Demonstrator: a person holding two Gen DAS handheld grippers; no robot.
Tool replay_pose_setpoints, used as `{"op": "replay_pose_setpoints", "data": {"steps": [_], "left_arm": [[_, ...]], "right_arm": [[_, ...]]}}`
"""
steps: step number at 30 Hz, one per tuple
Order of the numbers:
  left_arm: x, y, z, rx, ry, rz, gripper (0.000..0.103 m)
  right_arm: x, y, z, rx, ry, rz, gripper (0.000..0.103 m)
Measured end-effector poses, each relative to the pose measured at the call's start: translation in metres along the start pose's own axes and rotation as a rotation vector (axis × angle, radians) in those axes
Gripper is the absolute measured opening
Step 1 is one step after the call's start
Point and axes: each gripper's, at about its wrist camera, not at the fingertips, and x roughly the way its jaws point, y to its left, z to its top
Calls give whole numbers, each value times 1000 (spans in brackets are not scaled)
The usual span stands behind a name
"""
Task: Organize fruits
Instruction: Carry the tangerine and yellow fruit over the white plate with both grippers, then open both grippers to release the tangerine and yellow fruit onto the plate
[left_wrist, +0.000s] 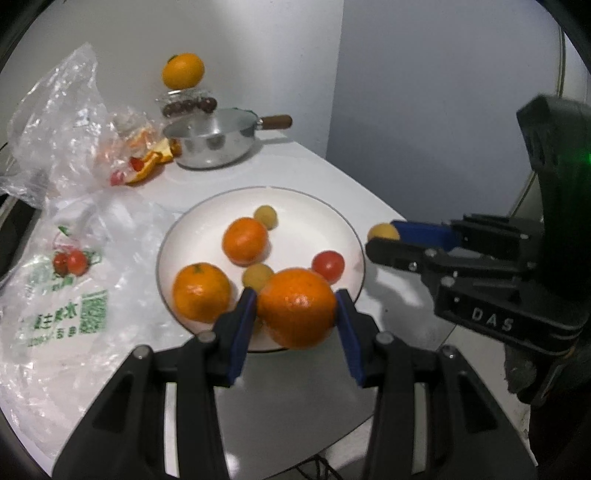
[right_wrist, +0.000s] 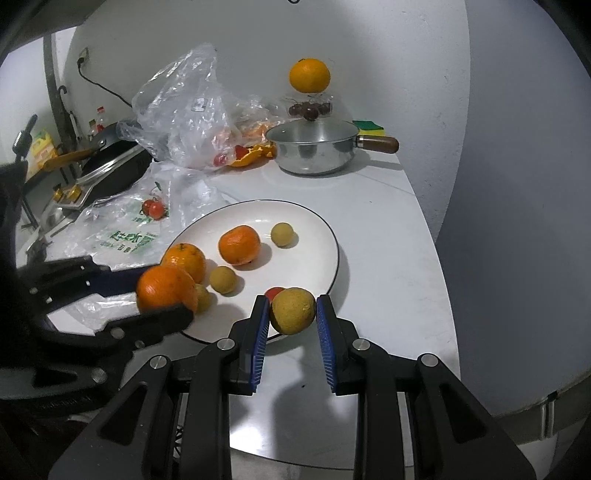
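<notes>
On white matte countertop (right_wrist: 388, 229): round glossy white plate (right_wrist: 317, 221) with thin dark rim, holding loose fruit. Left gripper (left_wrist: 295, 314), black plastic with ribbed blue pads (left_wrist: 242, 325), jaws clamped on a large dimpled orange (left_wrist: 297, 308), held over plate's near edge. Right gripper (right_wrist: 291, 317), same build, jaws closed on a small round yellow-green fruit (right_wrist: 293, 310) with matte, slightly rough skin, at plate's near rim, just beside a red cherry tomato (right_wrist: 273, 291).

On plate: two smaller oranges (right_wrist: 239, 244) (right_wrist: 184, 260), one with green stem nub; three small yellowish round fruits, one at far side (right_wrist: 282, 233), one mid-plate (right_wrist: 223, 279), one partly hidden behind the held orange.

Left of plate: crinkled clear plastic bags (right_wrist: 177, 107), one flat with green print (left_wrist: 62, 310) and cherry tomatoes (left_wrist: 72, 262) in or on it, cannot tell which. Orange peel scraps (right_wrist: 255, 153) beside the bags.

Far side: shiny stainless saucepan (right_wrist: 314, 149) with wooden handle (right_wrist: 378, 144). Behind it, clear container of dark round fruits (right_wrist: 308, 109), an orange (right_wrist: 309, 75) on top. Yellow-green sponge (right_wrist: 367, 127) behind pan. Dark frying pan (right_wrist: 114, 158) at far left.
</notes>
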Motion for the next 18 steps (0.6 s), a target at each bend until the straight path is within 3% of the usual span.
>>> {"op": "replay_pose_setpoints", "data": {"steps": [12,18], "left_arm": [[26,0,4,6,45,-11,45],[26,3,9,0,26,-23,48]], "right_arm": [[16,-10,9,3,5,22,28],[29,-16,15,7,15,30,28]]}}
